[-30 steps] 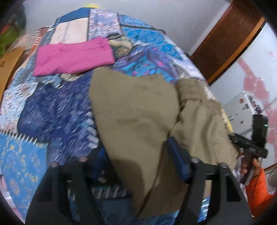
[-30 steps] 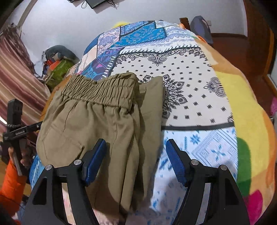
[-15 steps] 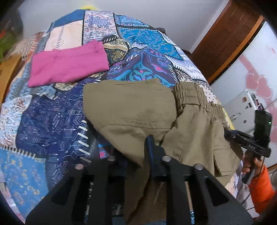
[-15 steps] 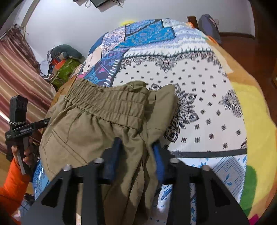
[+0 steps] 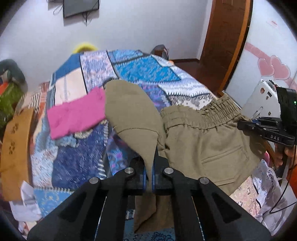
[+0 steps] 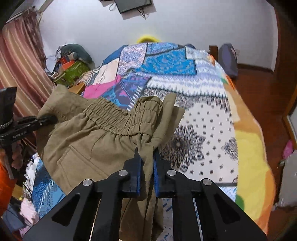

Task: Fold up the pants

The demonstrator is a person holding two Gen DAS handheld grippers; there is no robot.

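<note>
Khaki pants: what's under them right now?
The khaki pants hang from both shut grippers, left gripper and right gripper. Under them the patterned bedspread shows around their edges; the part directly beneath is covered. The pink garment lies beside them.

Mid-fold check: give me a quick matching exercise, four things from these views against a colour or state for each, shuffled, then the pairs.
Things:
1. left gripper
2. pants waistband
3. folded garment
4. wall screen

States:
A. pink, lying on the bedspread
B. gathered elastic, khaki
C. shut on a fold of the khaki pants
D. dark, mounted high with cables hanging

Pairs: 1-C, 2-B, 3-A, 4-D
</note>
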